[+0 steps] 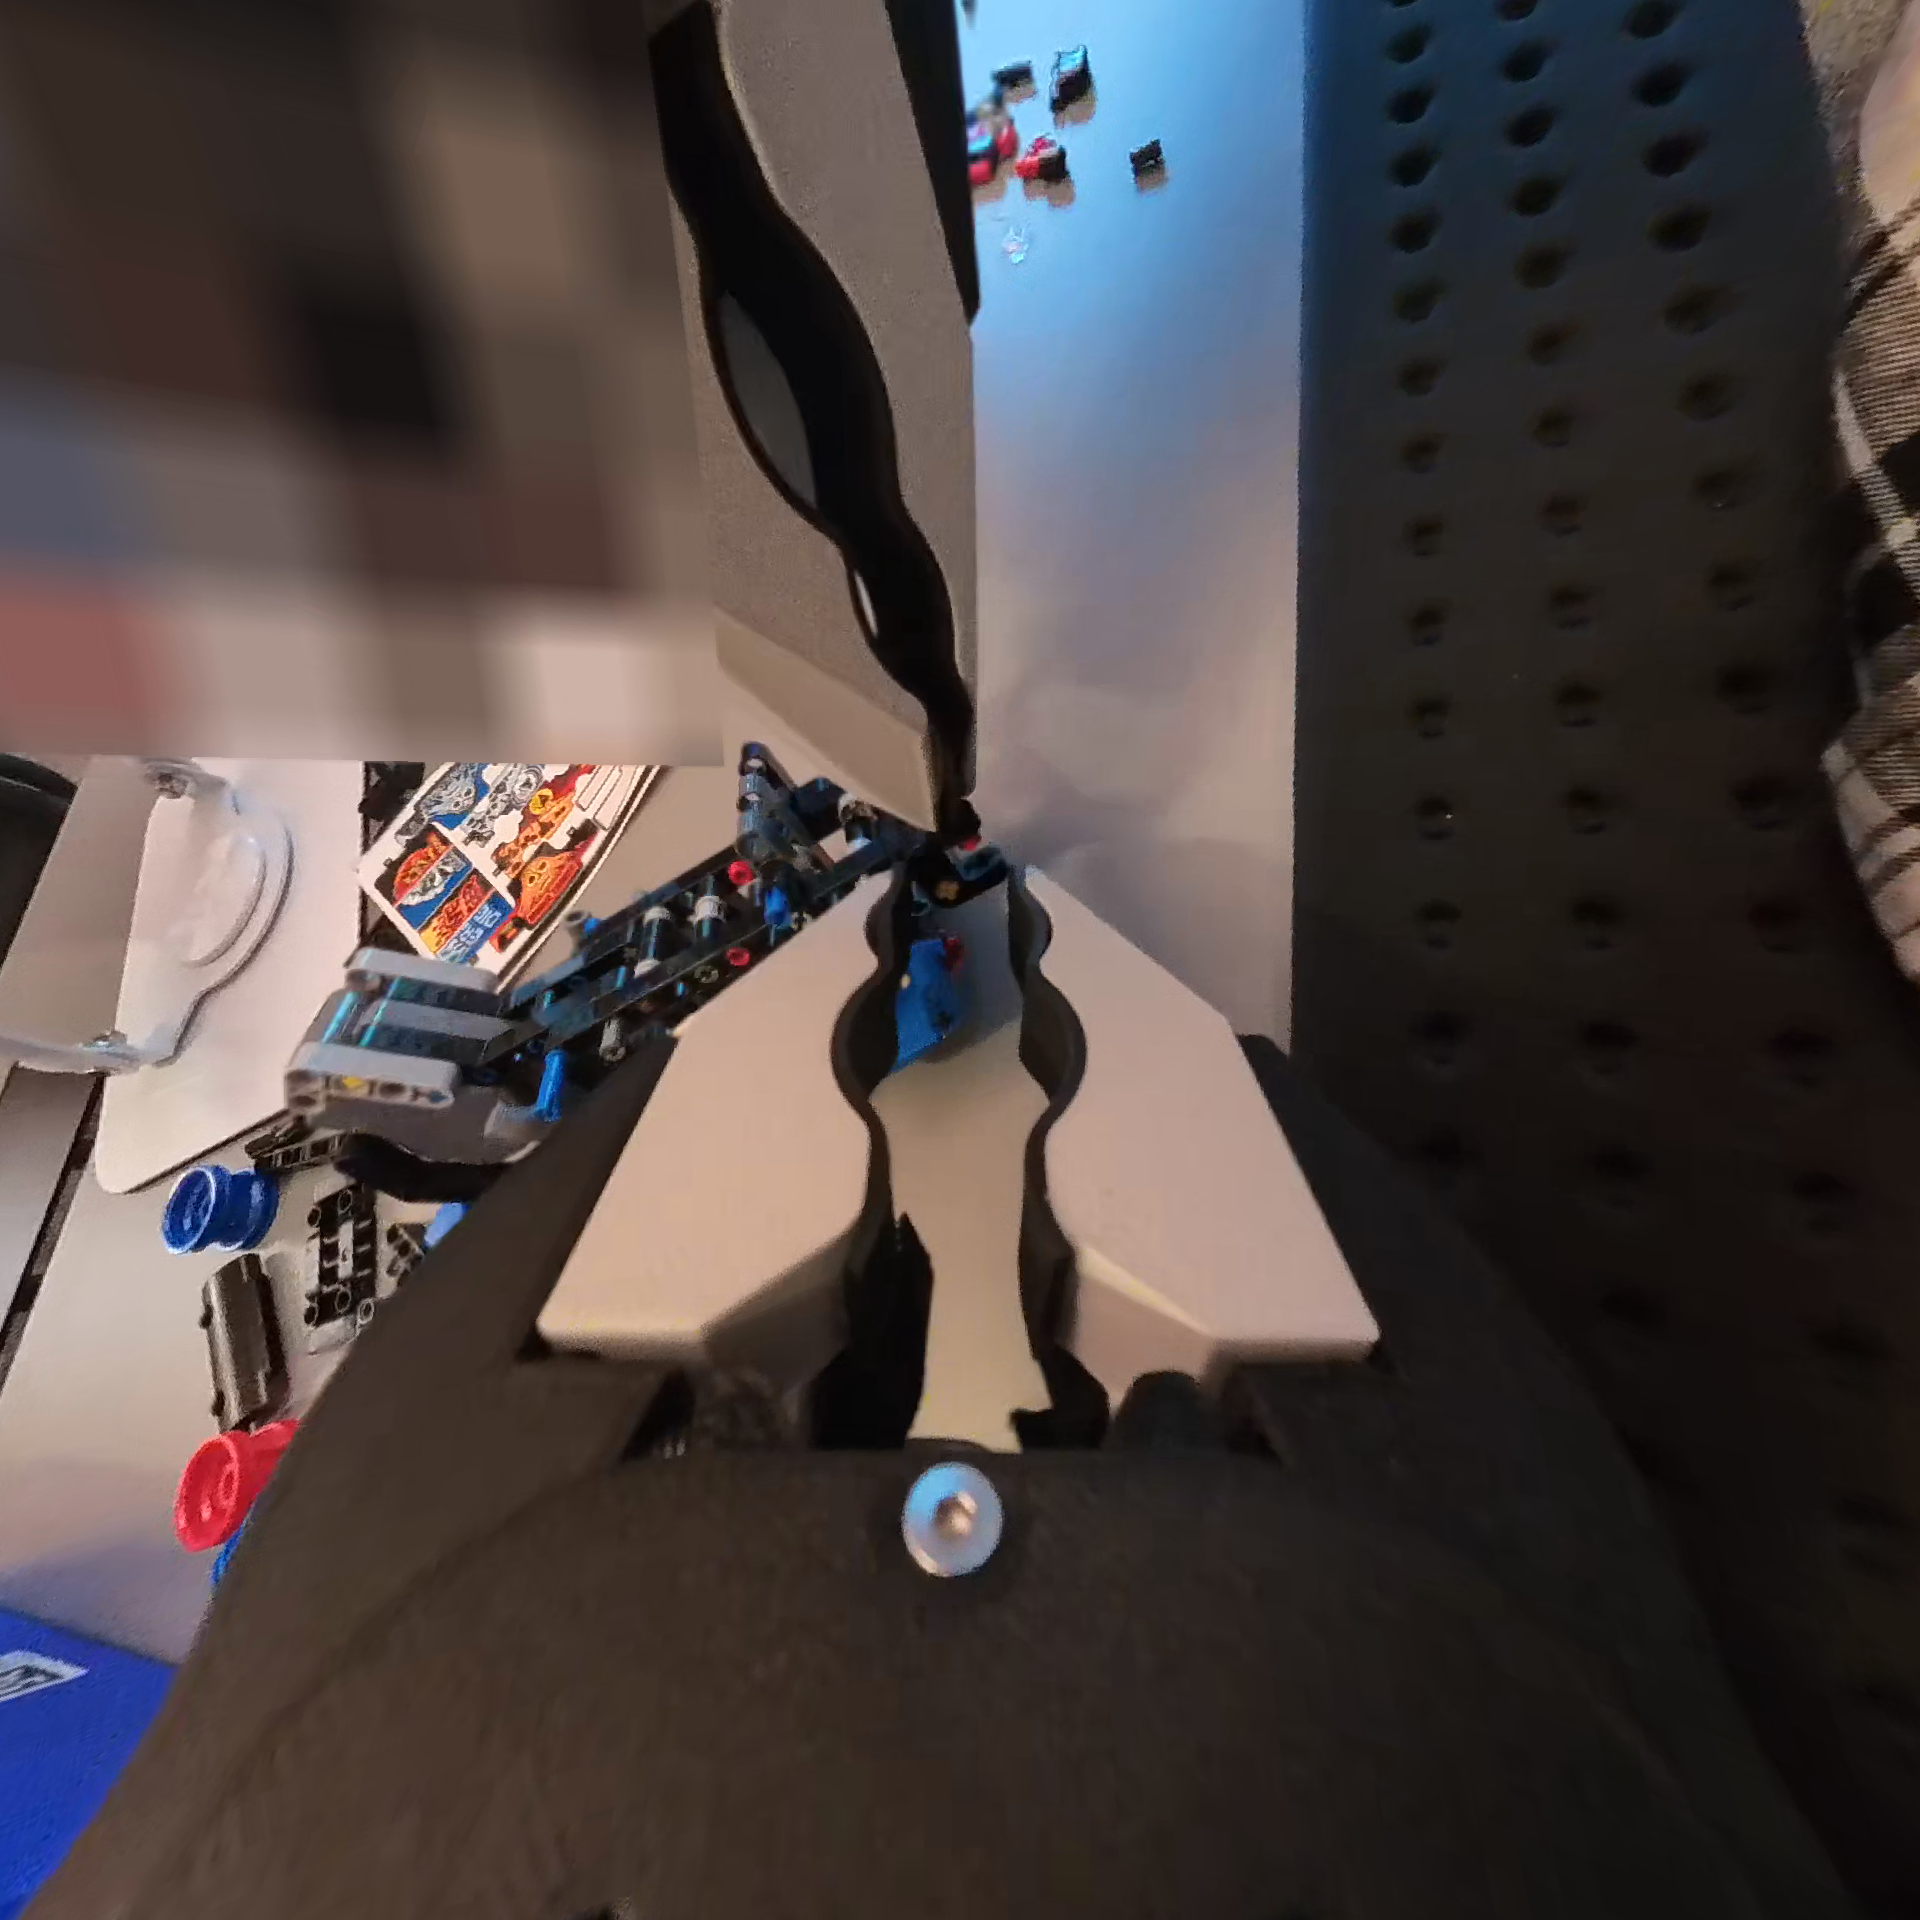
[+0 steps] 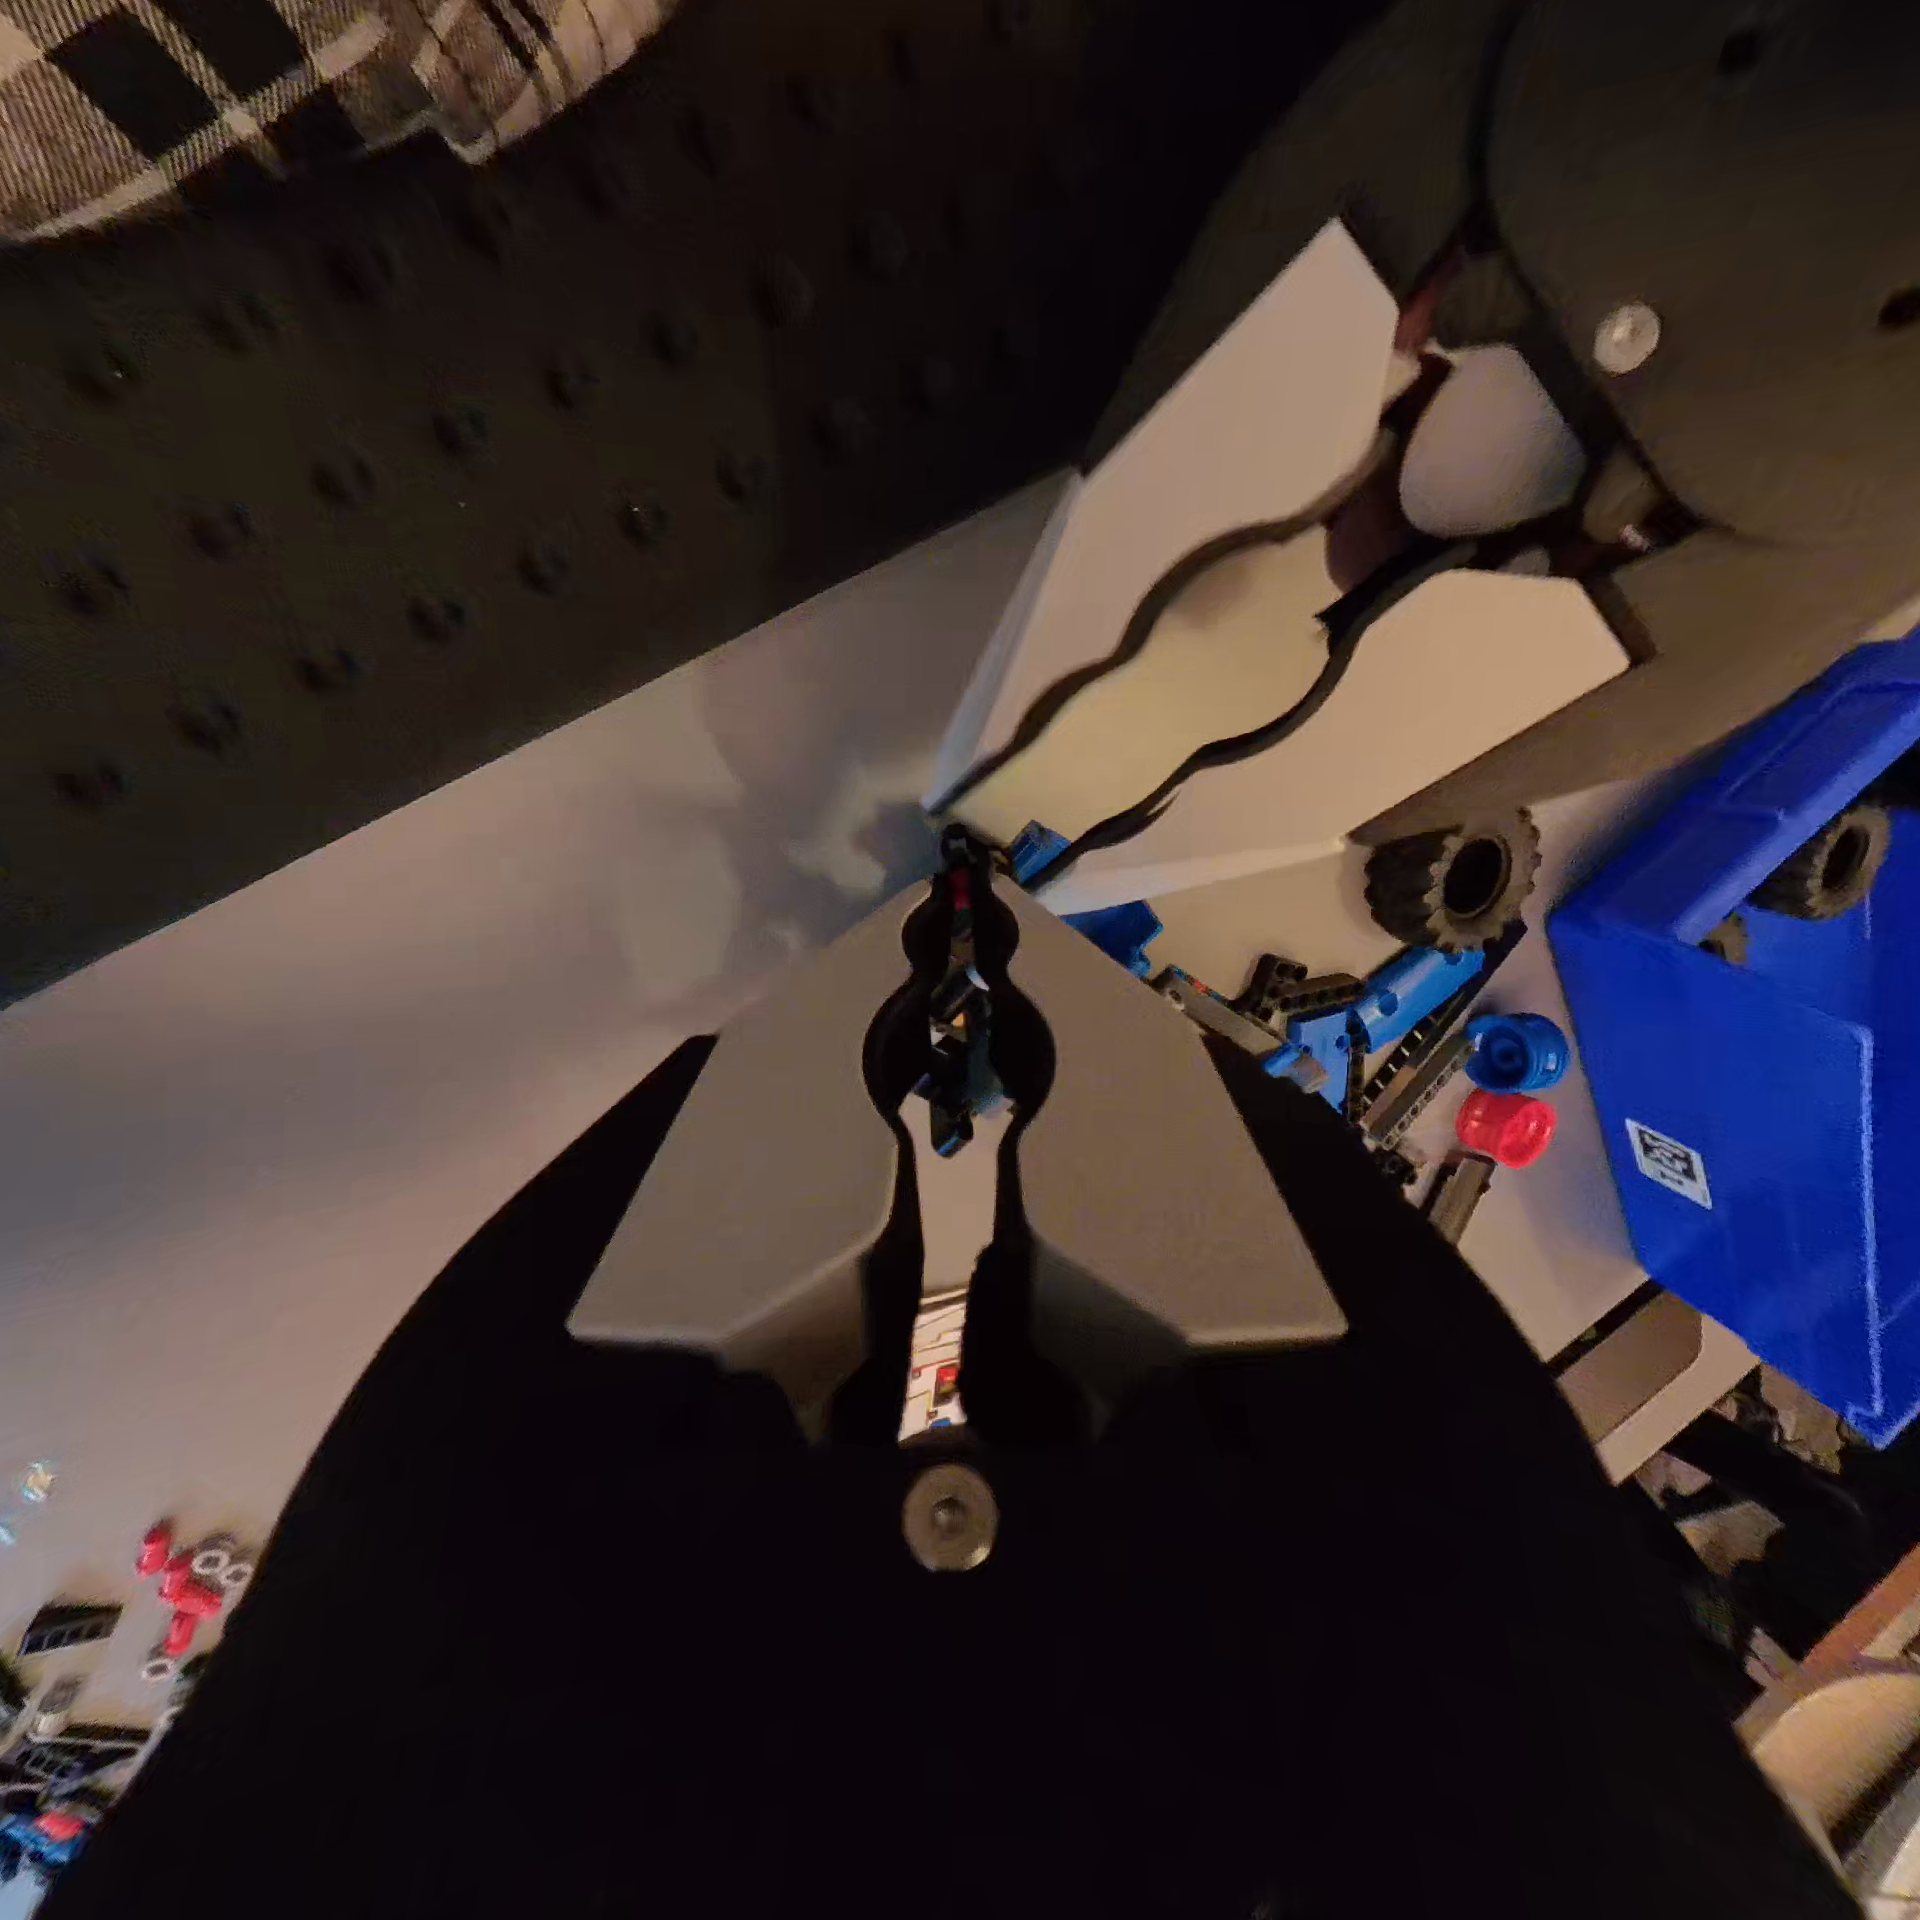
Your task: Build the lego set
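Both tongs, left tongs [image 1: 951, 883] and right tongs [image 2: 961, 894], pinch the stiff, light lego frame [image 1: 717, 925] at one end (pins look fragile, grip beams).

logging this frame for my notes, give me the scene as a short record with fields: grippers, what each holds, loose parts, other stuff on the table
left gripper: tips closed on one end of the lego frame
right gripper: closed on a small black and red piece, tip to tip with the left
frame: long black beam build with a grey block at its far end
loose parts: blue hub, red hub, black tyre
other: sticker sheet, blue bin, white table
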Available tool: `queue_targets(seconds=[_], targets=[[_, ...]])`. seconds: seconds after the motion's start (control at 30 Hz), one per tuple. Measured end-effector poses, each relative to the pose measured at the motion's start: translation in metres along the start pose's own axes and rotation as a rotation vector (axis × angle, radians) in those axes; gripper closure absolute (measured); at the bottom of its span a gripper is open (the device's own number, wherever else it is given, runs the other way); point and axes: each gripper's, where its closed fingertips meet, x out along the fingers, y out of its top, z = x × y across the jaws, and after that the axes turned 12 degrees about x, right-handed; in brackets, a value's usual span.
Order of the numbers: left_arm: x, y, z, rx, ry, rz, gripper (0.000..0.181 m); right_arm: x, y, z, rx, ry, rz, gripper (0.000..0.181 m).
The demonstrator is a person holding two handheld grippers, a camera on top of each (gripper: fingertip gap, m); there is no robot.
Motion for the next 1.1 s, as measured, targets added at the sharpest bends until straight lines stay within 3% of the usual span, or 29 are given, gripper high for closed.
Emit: queue_targets(seconds=[0.17,0.27,0.5,0.6,0.87,1.1], targets=[[0.003,-0.001,-0.001,-0.059,0.031,-0.005,0.149,-0.002,0.000,0.002,0.070,-0.014,0.060,0.180],[0.005,-0.003,-0.007,-0.089,0.083,-0.005,0.164,-0.005,0.000,0.005,0.119,-0.032,0.101,0.180],[0.007,0.000,-0.011,-0.096,0.113,0.007,0.166,-0.009,-0.005,0.006,0.235,-0.071,0.164,0.178],[0.008,0.000,-0.011,-0.095,0.111,0.007,0.166,-0.014,-0.009,0.007,0.274,-0.092,0.157,0.168],[0.007,-0.006,-0.006,-0.124,0.091,0.010,0.165,-0.047,-0.030,0.017,0.395,-0.255,0.112,0.167],[0.011,-0.016,0.007,-0.148,0.027,-0.006,0.164,-0.078,-0.044,0.007,0.603,-0.378,0.187,0.170]])
